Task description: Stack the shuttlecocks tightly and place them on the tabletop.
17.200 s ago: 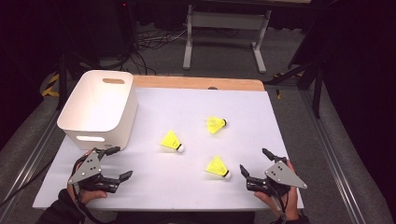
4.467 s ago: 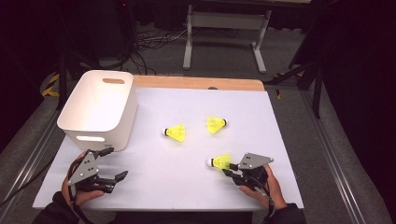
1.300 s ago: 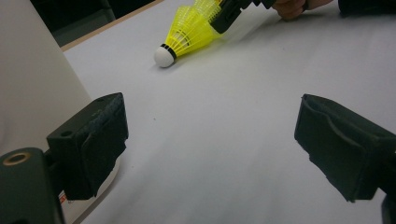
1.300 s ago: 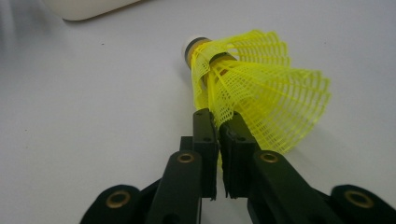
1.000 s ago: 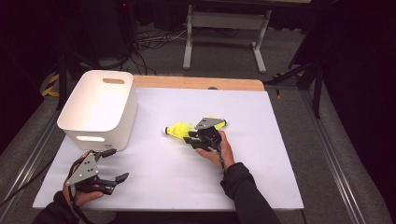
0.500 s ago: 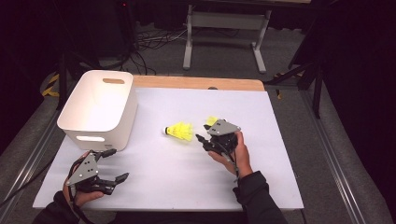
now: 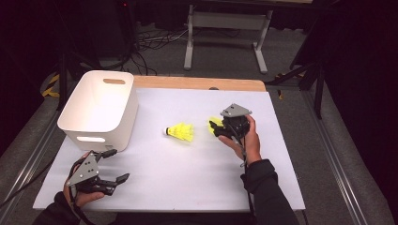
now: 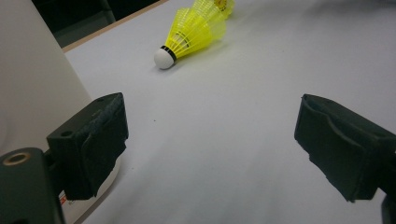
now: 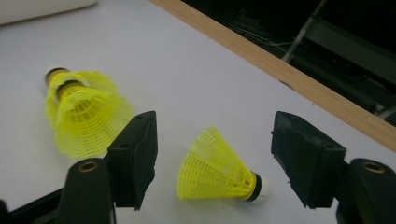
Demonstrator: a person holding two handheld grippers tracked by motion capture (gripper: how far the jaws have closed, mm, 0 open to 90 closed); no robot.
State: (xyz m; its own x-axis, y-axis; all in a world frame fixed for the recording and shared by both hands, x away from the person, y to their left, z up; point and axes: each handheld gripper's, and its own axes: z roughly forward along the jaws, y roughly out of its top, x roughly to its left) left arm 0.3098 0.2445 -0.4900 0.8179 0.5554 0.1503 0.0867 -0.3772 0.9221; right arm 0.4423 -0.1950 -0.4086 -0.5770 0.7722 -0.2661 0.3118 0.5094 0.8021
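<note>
Two yellow shuttlecocks nested one in the other [image 7: 179, 131] lie mid-table, white cork toward the basket; the same nested pair [image 9: 79, 116] shows left of my right jaws. A single yellow shuttlecock [image 9: 219, 169] lies on the white table just beyond them. My right gripper [image 7: 217, 130] hovers over that single shuttlecock [image 7: 214, 123]; its jaws have just been opening and stand open, pads clear of it. My left gripper [image 7: 117, 165] rests open at the front left, nothing between its jaws [image 8: 210, 144], facing the nested pair [image 8: 194, 30].
A white basket [image 7: 101, 112] with handle slots stands at the left, its wall [image 8: 28, 70] close beside my left gripper. A wooden strip [image 7: 197, 83] edges the table's far side; a metal stand and cables lie on the floor beyond.
My right gripper let go of the shuttlecock it had set into the middle one, rose and moved right to the single shuttlecock, jaws wider. The left gripper kept still.
</note>
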